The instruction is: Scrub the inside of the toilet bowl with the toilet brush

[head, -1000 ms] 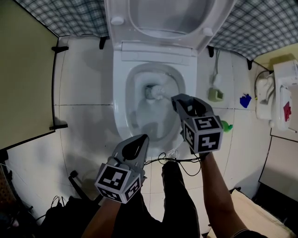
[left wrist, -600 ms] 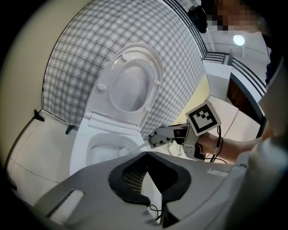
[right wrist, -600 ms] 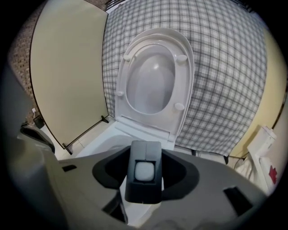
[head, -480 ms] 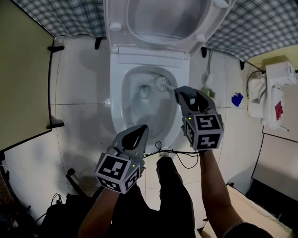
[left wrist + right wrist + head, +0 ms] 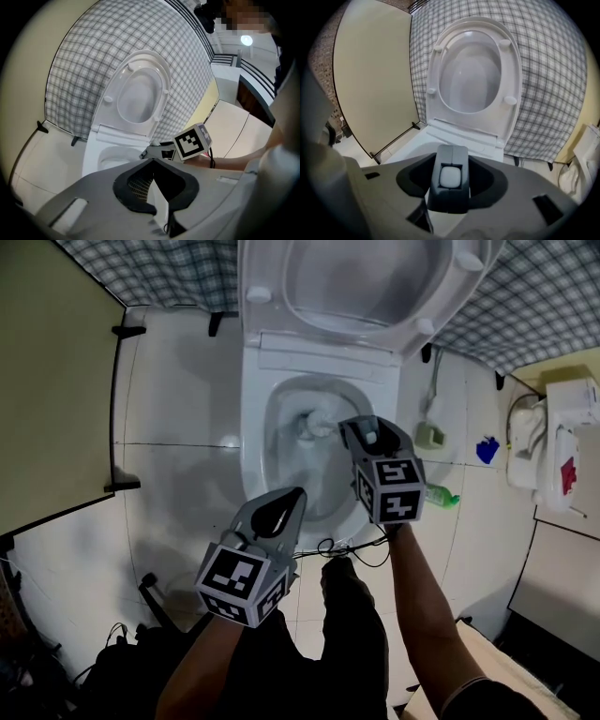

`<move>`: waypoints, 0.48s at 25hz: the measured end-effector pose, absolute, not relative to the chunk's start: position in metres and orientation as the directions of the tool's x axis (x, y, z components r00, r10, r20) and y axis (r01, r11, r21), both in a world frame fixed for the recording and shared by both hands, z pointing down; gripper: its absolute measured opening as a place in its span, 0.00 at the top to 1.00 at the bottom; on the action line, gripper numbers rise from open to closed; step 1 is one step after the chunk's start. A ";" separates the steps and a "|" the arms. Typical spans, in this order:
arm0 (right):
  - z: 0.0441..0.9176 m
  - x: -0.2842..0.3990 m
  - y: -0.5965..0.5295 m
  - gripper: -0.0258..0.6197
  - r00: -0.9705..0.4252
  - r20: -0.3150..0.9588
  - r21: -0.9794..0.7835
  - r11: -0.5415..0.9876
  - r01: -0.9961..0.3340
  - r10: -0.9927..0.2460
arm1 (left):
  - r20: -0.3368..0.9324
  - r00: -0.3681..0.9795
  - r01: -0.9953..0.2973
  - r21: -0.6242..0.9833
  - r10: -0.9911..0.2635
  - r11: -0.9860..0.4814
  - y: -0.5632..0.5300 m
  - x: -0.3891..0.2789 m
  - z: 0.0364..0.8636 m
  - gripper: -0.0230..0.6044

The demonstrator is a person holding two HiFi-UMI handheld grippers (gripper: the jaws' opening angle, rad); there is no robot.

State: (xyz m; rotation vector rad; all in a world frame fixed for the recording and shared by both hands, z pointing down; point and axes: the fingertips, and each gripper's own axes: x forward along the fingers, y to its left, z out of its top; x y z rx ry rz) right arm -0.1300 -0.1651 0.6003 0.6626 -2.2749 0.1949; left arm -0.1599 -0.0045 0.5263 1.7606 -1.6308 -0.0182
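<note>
We can't find any actual words, numbers or brand names to read here. Closest thing is the black-and-white marker squares (image 5: 232,589) on the left gripper (image 5: 296,498) and right gripper (image 5: 356,432), and those are just blocky patterns, no letters. The red mark (image 5: 575,468) on the white unit (image 5: 562,418) at the right is too blurry to read.
</note>
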 end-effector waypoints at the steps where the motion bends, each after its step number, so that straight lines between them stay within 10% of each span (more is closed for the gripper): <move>1: 0.605 -0.133 -0.164 0.65 -0.592 0.704 0.052 0.861 -0.507 -0.391 | 0.449 0.196 -0.861 0.504 -0.872 0.066 -0.005 -0.161 0.525 0.98; 12: 0.544 -0.186 -0.175 0.65 -0.724 0.571 0.035 0.893 -0.449 -0.387 | 0.455 0.180 -0.854 0.513 -0.872 0.092 -0.004 -0.172 0.512 0.98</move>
